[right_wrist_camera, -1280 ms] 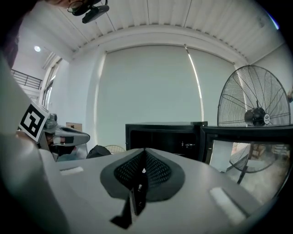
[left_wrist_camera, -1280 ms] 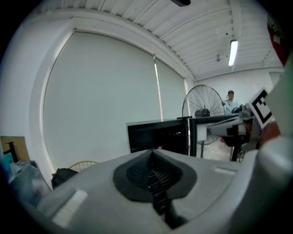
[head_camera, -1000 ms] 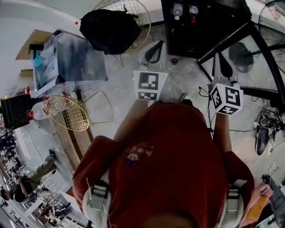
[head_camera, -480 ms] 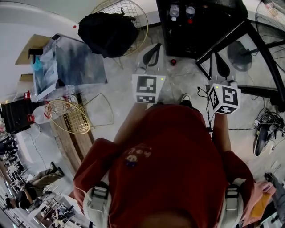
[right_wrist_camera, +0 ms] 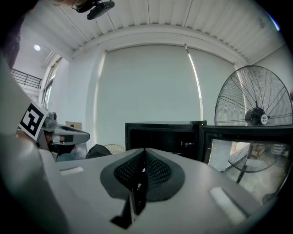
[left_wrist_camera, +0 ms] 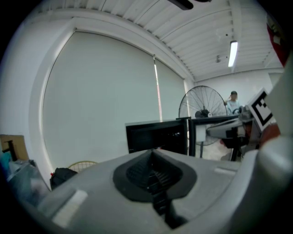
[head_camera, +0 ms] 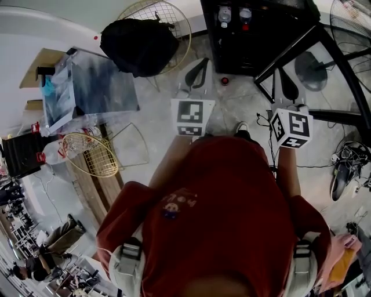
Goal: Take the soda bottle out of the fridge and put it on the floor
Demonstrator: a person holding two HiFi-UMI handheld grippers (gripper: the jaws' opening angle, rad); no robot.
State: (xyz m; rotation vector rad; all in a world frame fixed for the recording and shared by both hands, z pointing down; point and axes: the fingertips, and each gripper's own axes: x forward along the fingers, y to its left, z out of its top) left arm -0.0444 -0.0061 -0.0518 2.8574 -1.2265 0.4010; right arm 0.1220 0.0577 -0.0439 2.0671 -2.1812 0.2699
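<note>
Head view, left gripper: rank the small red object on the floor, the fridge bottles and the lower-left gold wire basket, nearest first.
1. small red object, on the floor just right of the left gripper.
2. fridge bottles, ahead, slightly right.
3. gold wire basket, far off, lower left.

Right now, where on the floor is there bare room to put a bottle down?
Bare floor lies between the black bag and the left gripper, and before the fridge between it and the right gripper. Crowded: cables at the right, wire basket at the left.
</note>
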